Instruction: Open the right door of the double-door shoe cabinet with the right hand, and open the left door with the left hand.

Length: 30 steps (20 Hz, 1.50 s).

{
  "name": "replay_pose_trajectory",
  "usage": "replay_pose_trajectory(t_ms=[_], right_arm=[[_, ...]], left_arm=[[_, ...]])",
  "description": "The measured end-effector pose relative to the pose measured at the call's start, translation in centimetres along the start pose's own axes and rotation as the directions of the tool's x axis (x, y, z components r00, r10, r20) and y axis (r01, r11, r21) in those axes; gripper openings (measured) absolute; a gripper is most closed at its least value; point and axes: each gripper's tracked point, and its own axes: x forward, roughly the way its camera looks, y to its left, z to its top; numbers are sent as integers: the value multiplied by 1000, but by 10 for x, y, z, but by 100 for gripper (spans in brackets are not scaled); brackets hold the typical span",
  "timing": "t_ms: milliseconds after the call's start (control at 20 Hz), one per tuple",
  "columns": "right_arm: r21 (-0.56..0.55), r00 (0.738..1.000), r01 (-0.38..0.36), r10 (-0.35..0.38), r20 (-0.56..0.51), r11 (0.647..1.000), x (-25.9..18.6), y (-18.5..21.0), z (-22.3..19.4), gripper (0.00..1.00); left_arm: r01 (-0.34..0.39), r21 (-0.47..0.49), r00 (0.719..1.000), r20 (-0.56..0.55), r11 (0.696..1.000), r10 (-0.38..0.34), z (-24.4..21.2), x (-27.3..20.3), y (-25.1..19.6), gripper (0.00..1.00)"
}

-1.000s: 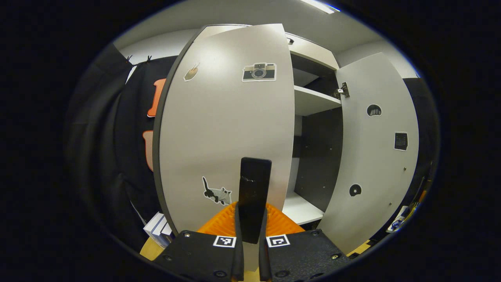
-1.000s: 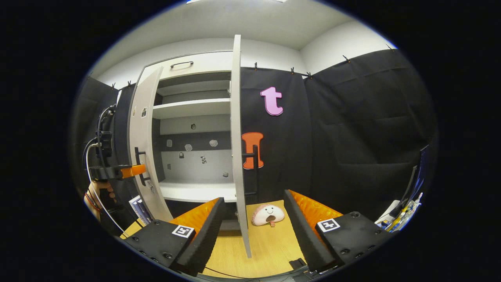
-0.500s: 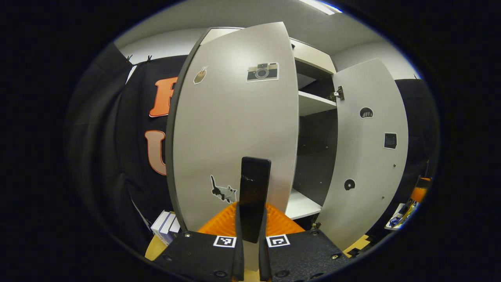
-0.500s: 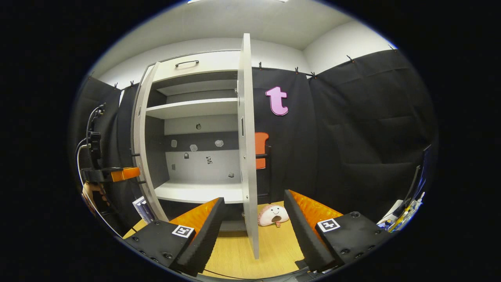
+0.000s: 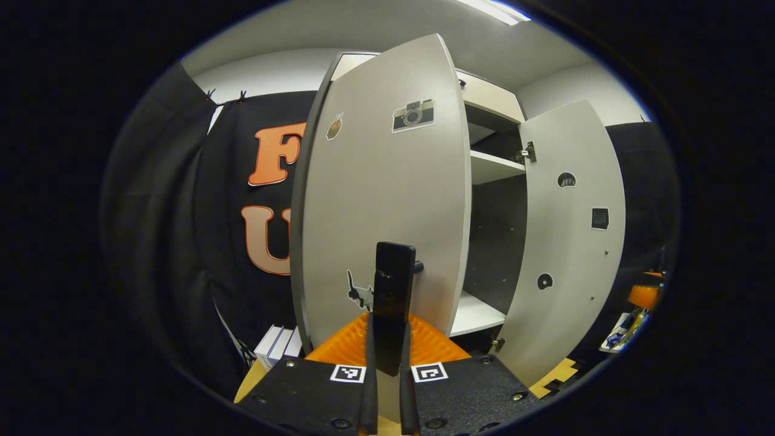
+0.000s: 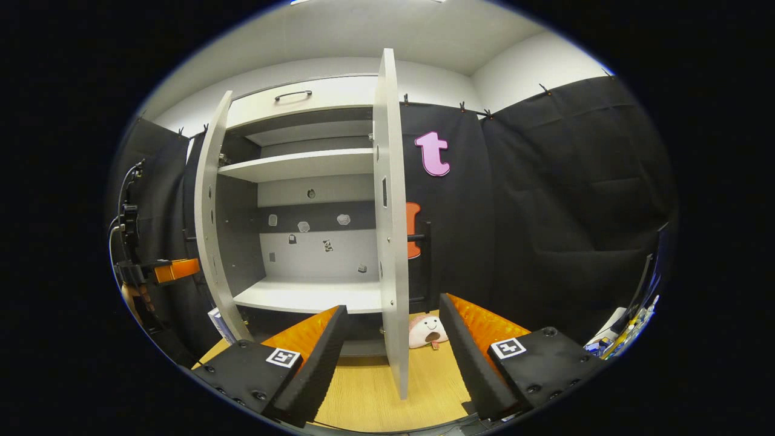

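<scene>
So both doors of the shoe cabinet are swung out. In the left gripper view the left hand-held gripper is clamped tight on the black handle of the left door, both fingers pinching the bar with basically no gap. That door's outer face has a camera sticker up top and a cat sticker low down near the handle. Past it the right door hangs open with its inner face showing, and you can see a white shelf between them. In the right gripper view the right hand-held gripper is spread wide and holding nothing, with the right door's edge standing upright between its fingers, not touching either as far as I can tell. The inside is open to view, two white shelves and little stickers on the back panel. A small plush toy sits on the wooden floor just beside the right door's bottom. The left hand-held gripper also shows far off at the left edge there, out by the left door.
</scene>
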Motion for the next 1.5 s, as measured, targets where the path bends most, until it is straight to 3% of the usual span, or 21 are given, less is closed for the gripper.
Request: replay_pose_trajectory(t_ms=[100,350,400,500,1000,1350,1500], right_arm=[[-1,1000,-11,11,-4,1000,2,5,-2,89],[0,999,-46,46,-14,999,3,21,-5,89],[-2,998,-53,53,-13,999,3,23,-4,99],[-8,998,-64,64,-10,998,2,28,-3,99],[-3,995,-96,96,-7,995,-3,29,-1,98],[2,995,-100,100,-6,995,2,30,0,99],[0,993,-114,114,-8,993,5,35,1,99]], left_arm=[[-15,32,1000,0,999,15,3,-8,12,14],[-111,61,994,8,992,111,3,-30,47,5],[-125,55,992,5,991,125,3,-32,54,4],[-143,30,990,1,989,144,4,-37,66,2],[-171,20,985,-9,985,172,8,-50,95,1],[-251,-31,968,-11,967,251,9,-71,126,0],[-223,-60,975,-24,973,222,6,-87,119,0]])
